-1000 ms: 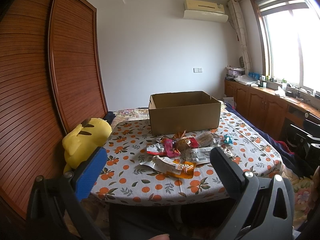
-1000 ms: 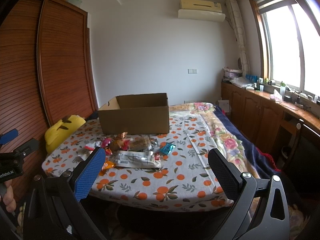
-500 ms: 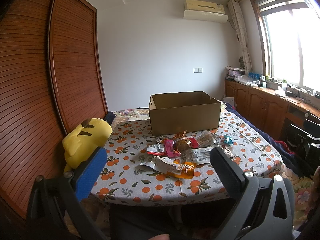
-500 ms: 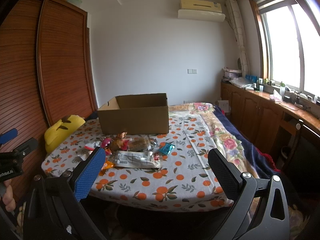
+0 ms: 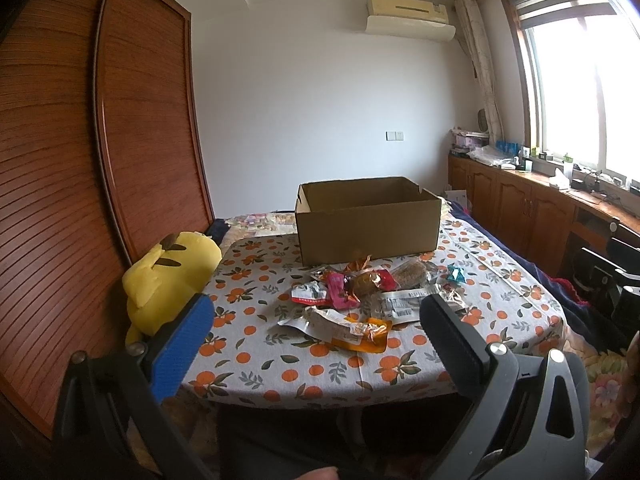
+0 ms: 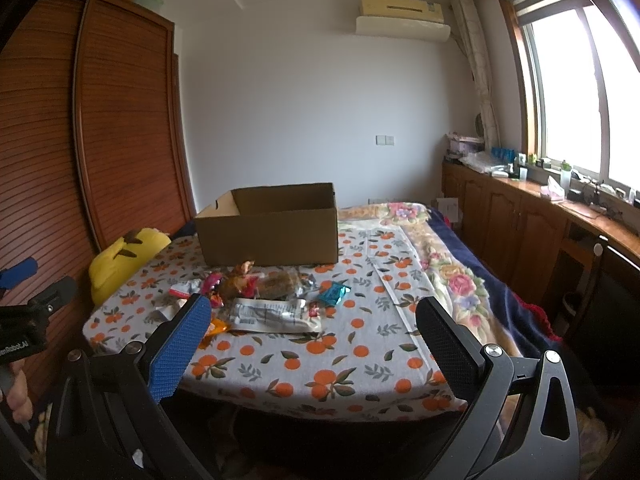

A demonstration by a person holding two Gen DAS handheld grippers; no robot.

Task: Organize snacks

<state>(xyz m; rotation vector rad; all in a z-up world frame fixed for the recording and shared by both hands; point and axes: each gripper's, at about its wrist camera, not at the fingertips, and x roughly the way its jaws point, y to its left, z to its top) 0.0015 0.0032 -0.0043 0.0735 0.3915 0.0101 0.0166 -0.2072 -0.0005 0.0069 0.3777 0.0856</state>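
Overlapping snack packets [image 5: 360,300], labels unreadable, cardboard box [image 5: 366,226] interior hidden

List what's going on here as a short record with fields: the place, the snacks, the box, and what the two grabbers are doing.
Place: table with an orange-print cloth
Snacks: loose pile of packets in front of the box
Box: open cardboard box, standing behind the pile
Beside table: yellow plush toy
Left gripper: open, holding nothing, short of the pile
Right gripper: open, holding nothing, short of the pile
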